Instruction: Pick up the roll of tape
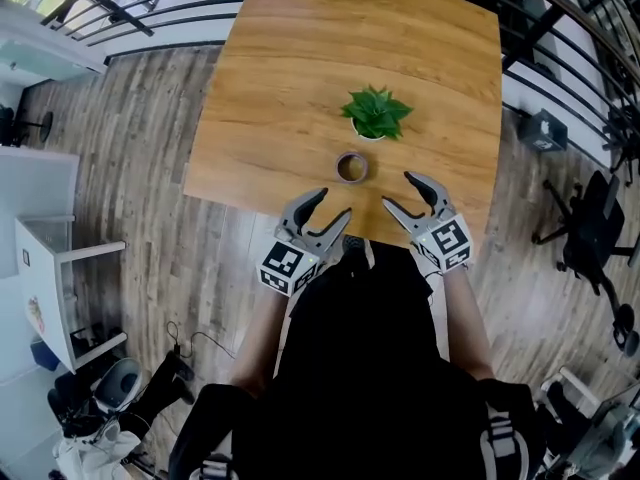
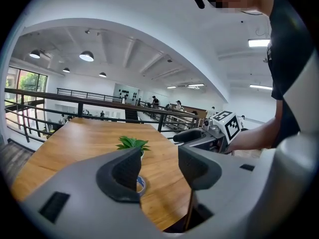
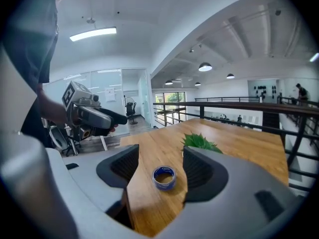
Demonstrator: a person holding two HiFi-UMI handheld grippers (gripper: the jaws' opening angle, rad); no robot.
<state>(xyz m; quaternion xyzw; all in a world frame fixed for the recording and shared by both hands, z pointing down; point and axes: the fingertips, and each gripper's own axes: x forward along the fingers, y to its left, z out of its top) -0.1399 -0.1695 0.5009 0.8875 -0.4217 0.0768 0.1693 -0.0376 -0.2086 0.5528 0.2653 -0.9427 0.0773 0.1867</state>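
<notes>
The roll of tape lies flat on the wooden table, close to the near edge and just in front of a small potted plant. My left gripper hovers open at the table's near edge, left of the roll. My right gripper is open too, just right of the roll. In the right gripper view the blue roll of tape shows between the open jaws, a little ahead. In the left gripper view the roll of tape peeks from behind the left jaw.
The potted plant stands right behind the tape. The table's near edge drops to a plank floor. A black railing runs past the far side, office chairs stand at the right, and a white shelf unit at the left.
</notes>
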